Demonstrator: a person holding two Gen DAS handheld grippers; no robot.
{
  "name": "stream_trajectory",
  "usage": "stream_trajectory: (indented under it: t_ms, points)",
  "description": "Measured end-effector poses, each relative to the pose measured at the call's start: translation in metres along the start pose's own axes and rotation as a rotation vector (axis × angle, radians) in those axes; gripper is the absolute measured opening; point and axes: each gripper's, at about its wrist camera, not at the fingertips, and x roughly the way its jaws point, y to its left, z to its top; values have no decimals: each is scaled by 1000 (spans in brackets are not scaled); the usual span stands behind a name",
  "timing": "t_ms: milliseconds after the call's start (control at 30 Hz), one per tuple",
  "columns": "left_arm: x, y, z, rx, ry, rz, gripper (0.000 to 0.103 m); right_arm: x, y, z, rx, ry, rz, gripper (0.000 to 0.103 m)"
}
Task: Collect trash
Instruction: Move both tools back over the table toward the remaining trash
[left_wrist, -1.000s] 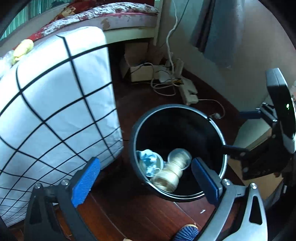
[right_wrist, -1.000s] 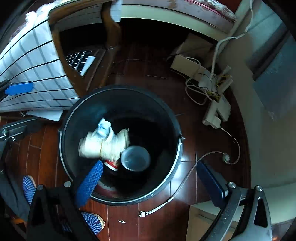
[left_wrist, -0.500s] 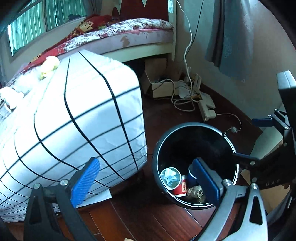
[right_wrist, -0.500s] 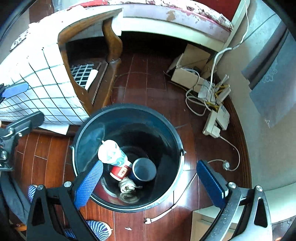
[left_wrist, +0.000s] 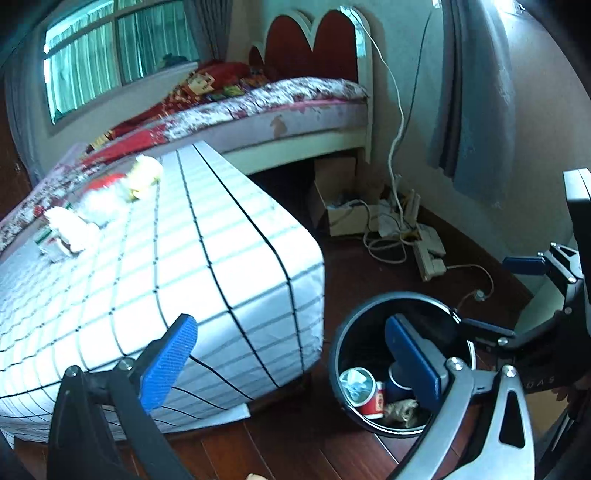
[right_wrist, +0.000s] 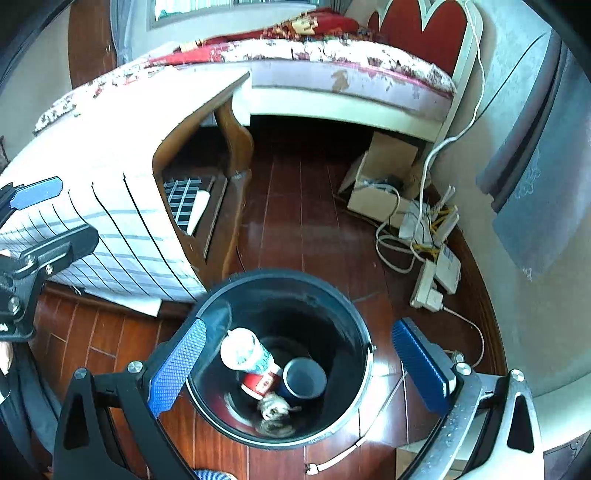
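Note:
A black round trash bin (right_wrist: 354, 325) stands on the wood floor; it also shows in the left wrist view (left_wrist: 338, 354). Inside lie a white and green cup (right_wrist: 245, 352), a red cup (right_wrist: 258, 384), a dark blue cup (right_wrist: 304, 378) and a crumpled brownish wad (right_wrist: 275, 406). My right gripper (right_wrist: 295, 365) is open and empty above the bin. My left gripper (left_wrist: 291, 362) is open and empty, higher, between the bin and the covered table (left_wrist: 166, 266). White crumpled trash (left_wrist: 74, 225) and a yellowish piece (left_wrist: 146, 175) lie on the table's far left.
A bed (left_wrist: 277, 107) stands behind. A cardboard box (right_wrist: 380, 184), power strips (right_wrist: 436, 273) and tangled cables (left_wrist: 388, 243) lie on the floor by the right wall. A grey curtain (left_wrist: 476, 110) hangs at the right. The table's wooden leg (right_wrist: 236, 158) is near the bin.
Both grippers have risen and pulled back from the bin, so it looks smaller and lower. The trash dropped inside has settled at the bottom. The tabletop and bed have come into view.

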Motion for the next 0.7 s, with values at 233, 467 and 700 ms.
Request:
stream_trajectory:
  t_ms: [233, 467, 700]
  points:
    - [-17, 23, 6, -33, -48, 47, 102, -16, 12, 20, 13, -87, 30, 102]
    - [-26, 59, 6, -93, -66, 109, 102, -21, 36, 50, 33, -139, 82, 102]
    - [-40, 105, -4, -158, -77, 171, 102, -24, 78, 79, 7, -198, 134, 102]
